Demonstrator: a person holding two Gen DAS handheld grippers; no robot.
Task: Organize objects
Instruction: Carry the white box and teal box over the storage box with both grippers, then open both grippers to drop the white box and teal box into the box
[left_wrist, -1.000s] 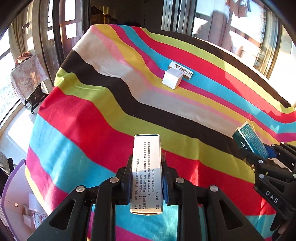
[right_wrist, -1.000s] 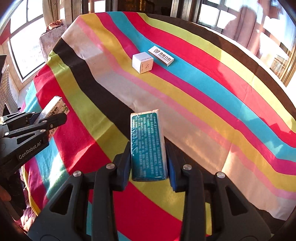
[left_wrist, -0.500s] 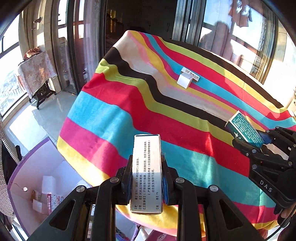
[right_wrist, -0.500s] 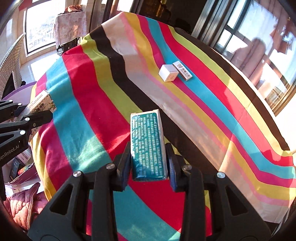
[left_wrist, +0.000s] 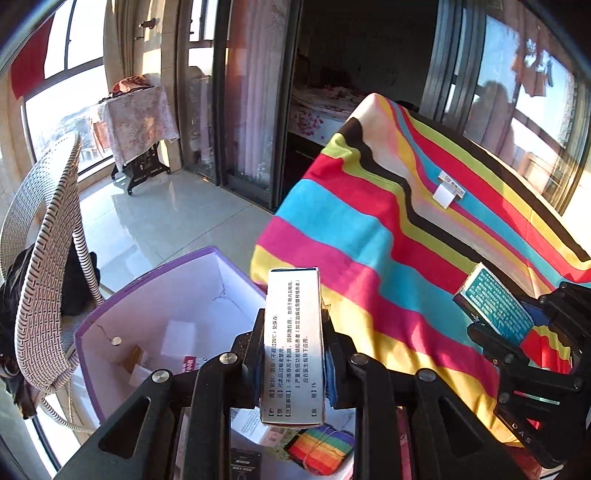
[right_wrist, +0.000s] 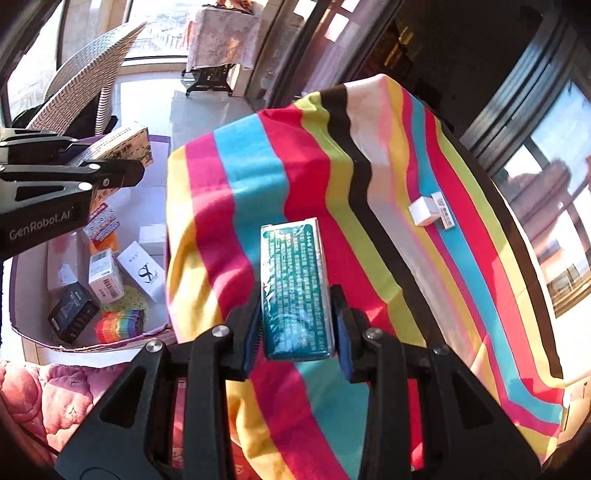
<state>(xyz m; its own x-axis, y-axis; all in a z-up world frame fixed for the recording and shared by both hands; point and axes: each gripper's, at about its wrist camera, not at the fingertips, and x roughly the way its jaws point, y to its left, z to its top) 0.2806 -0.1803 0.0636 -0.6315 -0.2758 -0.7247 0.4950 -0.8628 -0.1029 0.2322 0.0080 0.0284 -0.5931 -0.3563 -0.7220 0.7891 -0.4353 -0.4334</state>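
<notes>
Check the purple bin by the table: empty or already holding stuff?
Holding stuff. The purple bin contains several small boxes, including a white box and a black box, plus a rainbow-striped item.

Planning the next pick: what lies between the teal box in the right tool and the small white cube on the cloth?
Only bare striped cloth, seen in the right wrist view, between teal box and white cube.

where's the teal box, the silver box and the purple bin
teal box (right_wrist: 295, 288), right wrist view, printed top face
silver box (left_wrist: 293, 343), left wrist view, printed face
purple bin (left_wrist: 155, 275), left wrist view, its purple rim
</notes>
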